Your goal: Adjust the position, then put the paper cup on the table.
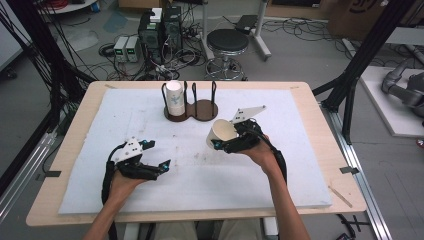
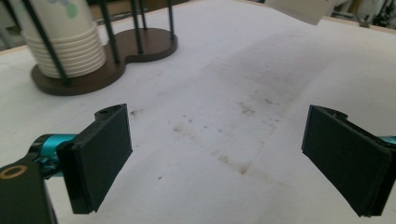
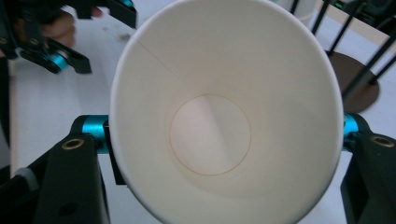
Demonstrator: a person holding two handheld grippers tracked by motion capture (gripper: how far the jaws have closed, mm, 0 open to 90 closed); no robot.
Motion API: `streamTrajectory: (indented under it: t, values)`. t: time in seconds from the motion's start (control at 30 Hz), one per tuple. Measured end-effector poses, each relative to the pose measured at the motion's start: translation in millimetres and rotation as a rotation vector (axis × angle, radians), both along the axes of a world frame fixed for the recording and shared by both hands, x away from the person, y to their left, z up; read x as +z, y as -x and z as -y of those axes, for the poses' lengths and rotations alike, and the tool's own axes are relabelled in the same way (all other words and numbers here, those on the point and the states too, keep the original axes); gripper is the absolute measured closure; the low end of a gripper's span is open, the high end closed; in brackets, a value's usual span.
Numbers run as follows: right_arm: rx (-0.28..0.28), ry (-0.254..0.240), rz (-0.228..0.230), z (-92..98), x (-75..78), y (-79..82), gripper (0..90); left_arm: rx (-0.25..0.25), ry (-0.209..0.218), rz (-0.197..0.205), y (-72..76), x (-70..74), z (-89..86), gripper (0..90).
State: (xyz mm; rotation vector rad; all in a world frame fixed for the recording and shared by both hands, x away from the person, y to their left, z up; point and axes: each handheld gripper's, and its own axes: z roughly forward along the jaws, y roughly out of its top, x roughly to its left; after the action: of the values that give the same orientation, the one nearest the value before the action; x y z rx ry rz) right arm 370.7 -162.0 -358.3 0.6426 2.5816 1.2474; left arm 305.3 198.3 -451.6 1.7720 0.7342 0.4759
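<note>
The right gripper (image 1: 227, 142) pinches 1 white paper cup (image 1: 221, 133) across its wall, held clear above the white padded table cover (image 1: 280, 165) and tilted, its open mouth toward the camera on that gripper. In the right gripper view the cup's (image 3: 210, 135) rim reads oval between the 2 jaws, which suggests the grip is squeezing it. The left gripper (image 1: 157, 156) rests low near the cover, jaws spread wide with nothing between them; its pads (image 2: 100, 156) show bare.

At the far middle of the cover stands a dark brown wooden 2-bay cup holder with thin black uprights (image 1: 202, 111). Its left bay carries a stack of white paper cups (image 1: 175, 98); its right bay stands vacant.

Judgement: the step in hand appears to be placing the held cup at the holder, either onto the stack or into the vacant bay. To do it well, bring the cup upright over the chosen bay, centre it between the uprights, lower it straight, and release only once seated. Avoid added squeeze; the thin wall will crease.
</note>
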Motion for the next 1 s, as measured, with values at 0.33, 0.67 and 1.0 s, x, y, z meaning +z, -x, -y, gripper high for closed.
streamTrajectory:
  t: [0.33,0.67,1.0]
  values:
    - [-0.04,0.059,-0.003,0.6,8.8,-5.9,30.1,0.075,0.026,0.024,2.1,-10.3,-11.7,9.7]
    - [-0.053,0.062,-0.008,1.3,14.2,-8.3,30.1,0.07,0.005,0.026,2.5,-10.5,-9.0,10.2]
    - [-0.053,0.085,-0.016,-2.0,9.0,-14.1,30.1,0.066,-0.004,0.019,1.6,-10.4,-8.1,11.0]
